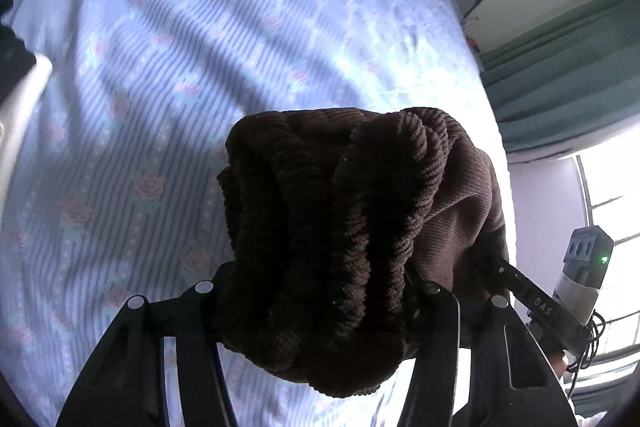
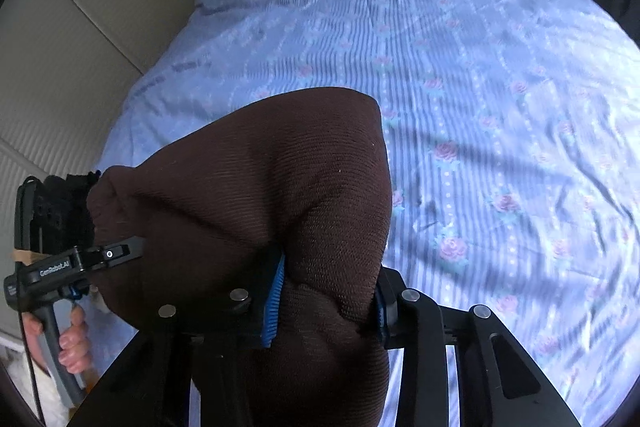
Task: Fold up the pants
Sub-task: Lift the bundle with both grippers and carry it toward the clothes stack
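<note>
The dark brown corduroy pants (image 1: 332, 227) are lifted off the bed. My left gripper (image 1: 316, 291) is shut on a bunched, gathered edge of them, which hides its fingertips. In the right wrist view the pants (image 2: 256, 187) hang as a smooth sheet between both grippers. My right gripper (image 2: 326, 291) is shut on a fold of the cloth between its blue pads (image 2: 274, 291). The left gripper (image 2: 80, 259) shows at the left of that view, held by a hand, with the cloth stretched to it. The right gripper (image 1: 560, 299) shows at the right edge of the left wrist view.
Below lies a bed with a blue striped sheet with pink roses (image 1: 160, 87), also in the right wrist view (image 2: 480, 87). A pale wall (image 2: 72, 47) runs along one side of the bed. A green curtain (image 1: 560, 67) and a bright window (image 1: 612, 195) stand beyond it.
</note>
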